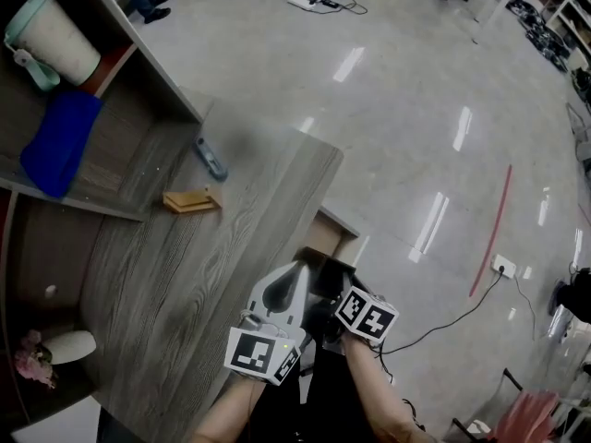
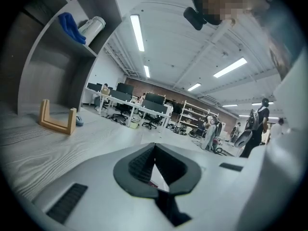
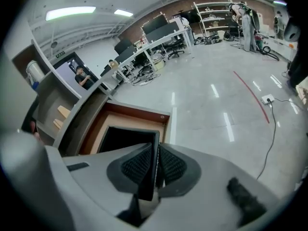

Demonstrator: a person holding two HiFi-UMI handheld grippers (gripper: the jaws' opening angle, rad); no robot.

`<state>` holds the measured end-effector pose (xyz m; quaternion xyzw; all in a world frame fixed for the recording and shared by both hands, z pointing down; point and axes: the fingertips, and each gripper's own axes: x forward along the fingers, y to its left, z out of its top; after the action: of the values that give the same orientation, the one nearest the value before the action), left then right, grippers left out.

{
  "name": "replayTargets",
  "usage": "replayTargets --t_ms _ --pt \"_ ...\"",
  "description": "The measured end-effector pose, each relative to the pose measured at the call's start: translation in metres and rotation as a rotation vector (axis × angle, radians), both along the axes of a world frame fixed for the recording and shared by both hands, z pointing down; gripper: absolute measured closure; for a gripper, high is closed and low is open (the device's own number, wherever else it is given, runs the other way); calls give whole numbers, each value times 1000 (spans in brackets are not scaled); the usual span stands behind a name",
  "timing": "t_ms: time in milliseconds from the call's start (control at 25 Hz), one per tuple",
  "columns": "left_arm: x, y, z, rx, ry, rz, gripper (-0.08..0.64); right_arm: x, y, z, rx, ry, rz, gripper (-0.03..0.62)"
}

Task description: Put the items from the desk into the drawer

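The right claw (image 3: pixel 156 153) pinches a thin black slab (image 3: pixel 127 144) on edge, its length running ahead and down into the open drawer (image 3: pixel 140 115) just below, while the left claw (image 2: pixel 154 150), closed on nothing, hangs over the worktop (image 2: pixel 33 150).

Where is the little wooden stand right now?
The wooden stand sits on the grey desk, in the left half of the head view. It is just below the small blue-grey tool, close to the shelf unit.
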<state>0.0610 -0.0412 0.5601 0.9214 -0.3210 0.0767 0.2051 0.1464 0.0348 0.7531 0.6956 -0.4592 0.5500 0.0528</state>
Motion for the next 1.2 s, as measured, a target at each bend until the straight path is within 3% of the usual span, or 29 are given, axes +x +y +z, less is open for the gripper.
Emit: replayTargets --t_ms 160,480,760,1040,1120,1200 --pt "0 3 1 -11 0 1 551 -7 9 13 -37 -62 -26 439" --pt "3 4 3 -11 -12 10 551 -9 18 13 -54 -46 -53 426" --pt "8 5 3 7 -69 35 551 3 23 -14 -48 -14 -39 420" --pt "12 3 -22 -8 -81 32 551 7 -8 -81 87 69 -143 439" --pt "12 4 -35 -4 -76 29 551 7 -24 -111 171 127 -186 538" --pt "9 3 -49 3 -67 28 551 4 -42 -144 283 175 -229 574"
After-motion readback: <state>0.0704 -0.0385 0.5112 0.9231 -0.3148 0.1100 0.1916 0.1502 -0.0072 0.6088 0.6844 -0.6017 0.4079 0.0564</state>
